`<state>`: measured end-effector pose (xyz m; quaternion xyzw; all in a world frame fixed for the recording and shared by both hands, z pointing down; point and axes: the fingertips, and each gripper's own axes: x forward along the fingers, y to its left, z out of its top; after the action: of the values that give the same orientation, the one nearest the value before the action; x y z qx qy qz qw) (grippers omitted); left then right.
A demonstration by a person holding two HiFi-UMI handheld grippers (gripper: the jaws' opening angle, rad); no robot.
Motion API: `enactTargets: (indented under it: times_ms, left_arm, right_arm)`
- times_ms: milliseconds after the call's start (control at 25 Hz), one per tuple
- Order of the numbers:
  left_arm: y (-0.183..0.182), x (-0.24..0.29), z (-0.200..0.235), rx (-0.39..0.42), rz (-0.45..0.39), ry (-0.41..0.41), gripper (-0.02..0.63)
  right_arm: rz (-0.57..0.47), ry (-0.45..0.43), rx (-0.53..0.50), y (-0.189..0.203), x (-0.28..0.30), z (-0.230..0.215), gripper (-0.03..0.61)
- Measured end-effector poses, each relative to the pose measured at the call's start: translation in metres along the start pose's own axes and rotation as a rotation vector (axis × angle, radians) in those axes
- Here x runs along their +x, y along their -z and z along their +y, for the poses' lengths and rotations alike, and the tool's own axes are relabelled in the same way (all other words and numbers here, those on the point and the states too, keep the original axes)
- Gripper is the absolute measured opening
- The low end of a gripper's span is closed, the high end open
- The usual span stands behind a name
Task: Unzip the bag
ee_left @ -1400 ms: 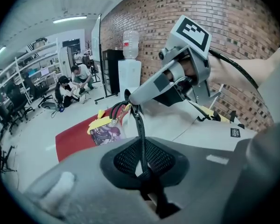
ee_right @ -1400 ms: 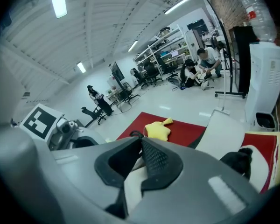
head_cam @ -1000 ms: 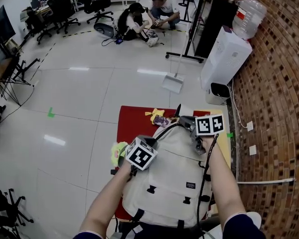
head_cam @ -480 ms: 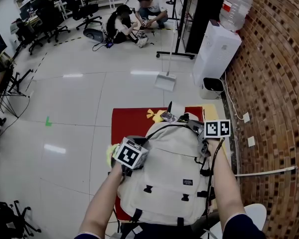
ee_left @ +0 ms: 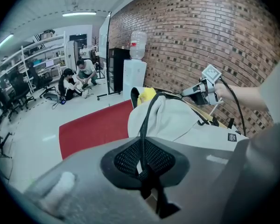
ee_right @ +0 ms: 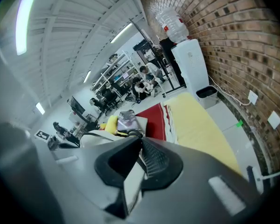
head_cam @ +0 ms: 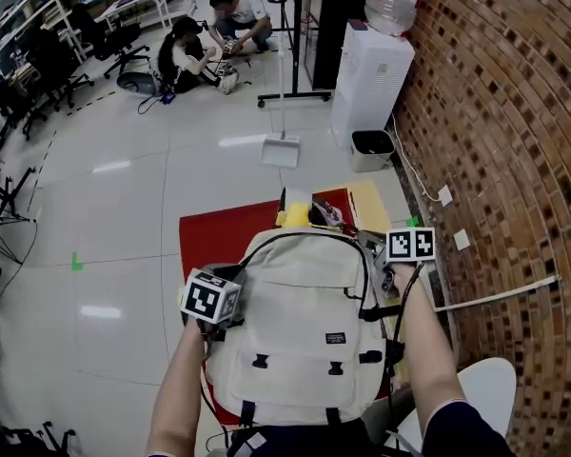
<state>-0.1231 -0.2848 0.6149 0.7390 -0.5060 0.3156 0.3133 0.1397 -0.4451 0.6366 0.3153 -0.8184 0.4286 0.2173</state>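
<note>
The beige backpack (head_cam: 300, 322) lies flat on the red-covered worktop (head_cam: 205, 241), straps end nearest the person, and its main zip – the black line arching over the top (head_cam: 305, 235) – looks closed all the way round, so the unzipping seems barely begun; the left hand-held gripper (ee_left: 144, 171) sits at the backpack's left flank, clenched on a black cord-like strip (ee_left: 143, 125) that runs up over the bag's top, though whether that is the zip pull or only the edge beside it cannot be told; the right hand-held gripper (ee_right: 137, 160) is at the backpack's upper right corner, clamped on a fold of pale fabric (ee_right: 132, 178), probably to brace the bag. The likeliest trouble is the left grip being on the edging and not the slider – a pull would then drag the whole backpack across the worktop instead of opening it; if the right hold on that thin fold slips, the bag would swing toward the left with the pull; a yellow soft thing (head_cam: 296, 216) and a small packet (head_cam: 326, 214) lie just beyond the backpack's top, and a lurching bag could shove them off the far edge; fabric bunching by the corner could also jam the slider.
</note>
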Motion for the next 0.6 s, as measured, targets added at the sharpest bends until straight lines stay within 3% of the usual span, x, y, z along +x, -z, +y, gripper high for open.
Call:
enactTargets:
  times_ms: [480,600]
  left_arm:
    - [0.002,0.006,0.004,-0.026,0.033,-0.001,0.03]
    - [0.0,0.007,0.0,0.031,0.048,-0.009,0.034]
  right_arm:
    - [-0.062,0.011,0.158,0.051,-0.043,-0.038,0.028]
    - [-0.078,0.004,0.188,0.059,-0.047,-0.04,0.028]
